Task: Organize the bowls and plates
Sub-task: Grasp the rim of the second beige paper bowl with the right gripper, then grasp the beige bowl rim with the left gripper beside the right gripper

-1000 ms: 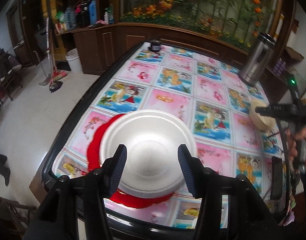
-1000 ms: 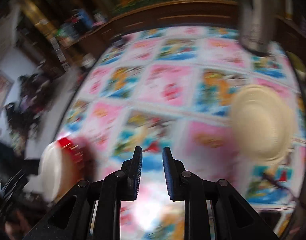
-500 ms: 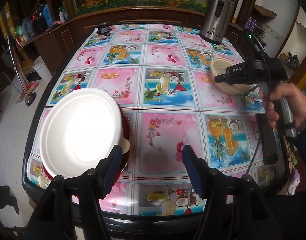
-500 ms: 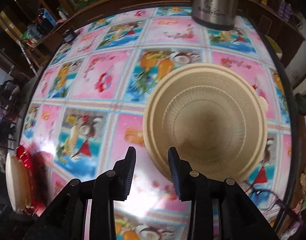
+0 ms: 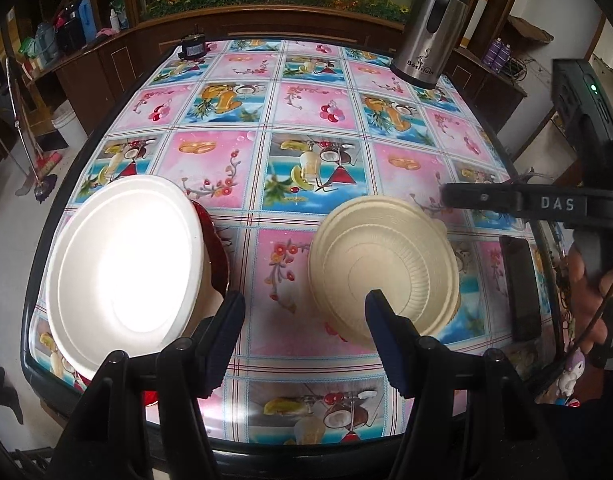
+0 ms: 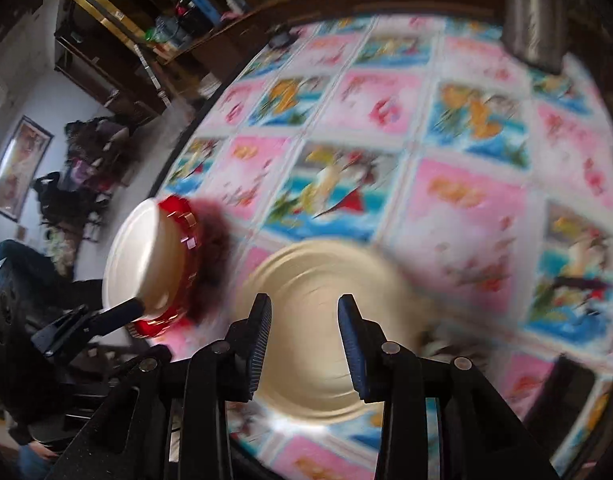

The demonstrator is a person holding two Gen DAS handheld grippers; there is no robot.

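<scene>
L tongs [image 5: 304,318] wide open, nothing between the jaws; they hang low over the near edge of the bench [image 5: 314,92], in the gap between the two dish groups.

White plate [image 5: 124,268] sits on a red plate [image 5: 216,244] at near-L corner, touching, rim of the red one showing on the R side. Looks like the stack-in-progress: flat ware gathered at one spot.

Cream bowl [image 5: 386,264] upright on bench, centre-R, apart from the plate stack. R tongs [image 6: 304,340] part open, jaws either side of the bowl's near rim in R view, but blur is heavy; cannot tell if touching, no grip evident.

Judgement: bowl kept separate from plates on purpose, sorted by type. Steel jug [image 5: 432,28] far R, phone [image 5: 520,284] near R edge, both off the work zone.
</scene>
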